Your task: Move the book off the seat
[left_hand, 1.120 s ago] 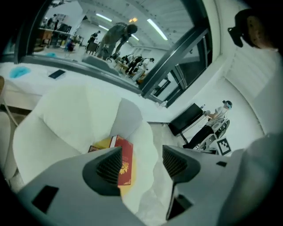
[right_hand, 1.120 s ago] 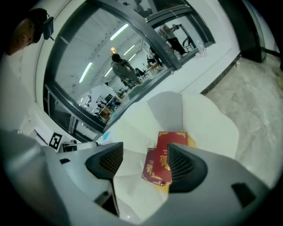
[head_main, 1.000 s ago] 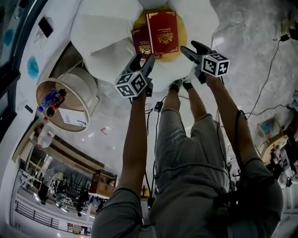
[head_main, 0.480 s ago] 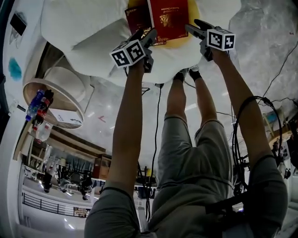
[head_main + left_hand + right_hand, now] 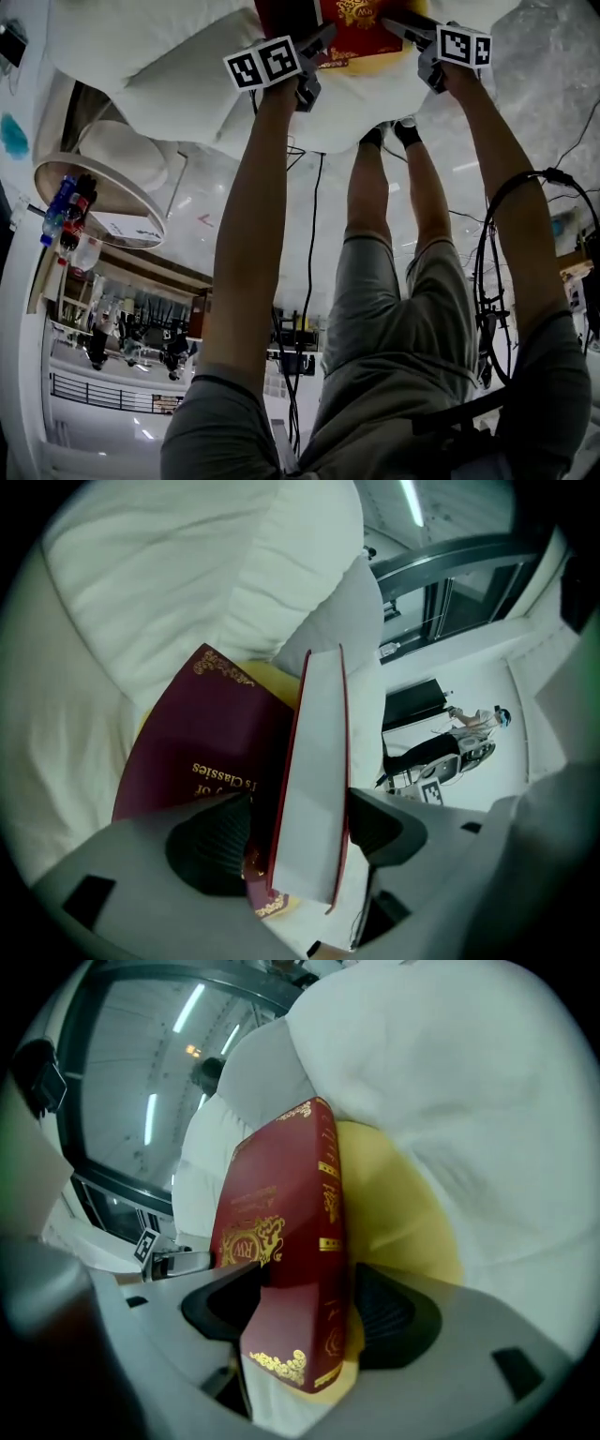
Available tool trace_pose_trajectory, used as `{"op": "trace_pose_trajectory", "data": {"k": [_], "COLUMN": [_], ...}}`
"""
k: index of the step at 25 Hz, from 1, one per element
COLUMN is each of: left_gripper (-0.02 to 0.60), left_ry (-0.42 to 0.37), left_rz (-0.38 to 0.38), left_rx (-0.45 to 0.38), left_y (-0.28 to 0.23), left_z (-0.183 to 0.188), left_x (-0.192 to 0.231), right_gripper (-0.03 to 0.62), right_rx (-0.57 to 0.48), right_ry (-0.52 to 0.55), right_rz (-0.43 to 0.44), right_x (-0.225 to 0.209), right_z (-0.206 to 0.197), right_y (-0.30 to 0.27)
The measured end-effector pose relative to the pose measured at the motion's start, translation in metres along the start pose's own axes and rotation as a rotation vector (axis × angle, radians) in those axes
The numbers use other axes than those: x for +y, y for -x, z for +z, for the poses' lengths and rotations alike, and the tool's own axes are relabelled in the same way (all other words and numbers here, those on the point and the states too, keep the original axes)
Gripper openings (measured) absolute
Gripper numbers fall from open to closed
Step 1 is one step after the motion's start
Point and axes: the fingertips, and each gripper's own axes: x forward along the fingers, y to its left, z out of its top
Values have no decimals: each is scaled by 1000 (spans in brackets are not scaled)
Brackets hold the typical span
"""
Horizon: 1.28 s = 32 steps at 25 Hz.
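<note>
Now, seat: you are looking down on a white, puffy seat (image 5: 141,56) whose fat lobes are ringing a yellow cushion (image 5: 398,1204) at its centre.
Seat contents: two red volumes are lying in that yellow hollow. The book (image 5: 361,28) with gold ornament is resting partly over a darker second book (image 5: 202,733), and both are on the seat.
Left gripper: you are reaching the left gripper (image 5: 302,822) in at the book's page edge. Its jaws have just been opening a little and are standing spread, with the white page block between them. One pad is sitting close to the cover and a dark gap is showing at the other, so nothing is being clamped.
Right gripper: you are bringing the right gripper (image 5: 314,1307) in at the spine side of the same book. Its jaws are standing wide apart around the gold-banded spine, and a strip of yellow cushion is showing between the spine and one pad.
Round table: a round table (image 5: 112,202) with a raised rim is standing to your left, apart from the seat.
Table contents: several bottles (image 5: 66,220) are lying bunched against its rim, and a white box (image 5: 131,230) is sitting beside them.
Floor: a black cable (image 5: 305,234) is trailing past your legs.
</note>
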Motion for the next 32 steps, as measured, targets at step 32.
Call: {"op": "trace_pose_trajectory", "data": {"k": [32], "left_gripper": [250], "left_ry": [-89], "left_rz": [-626], "left_rx": [77], "left_y": [65], "left_z": [7], "left_x": [-176], "right_gripper": [244], "right_rx": [-254], "right_ry": [-129], "right_rz": [654], "right_x": [191], "right_z": [63], "right_y": [90]}}
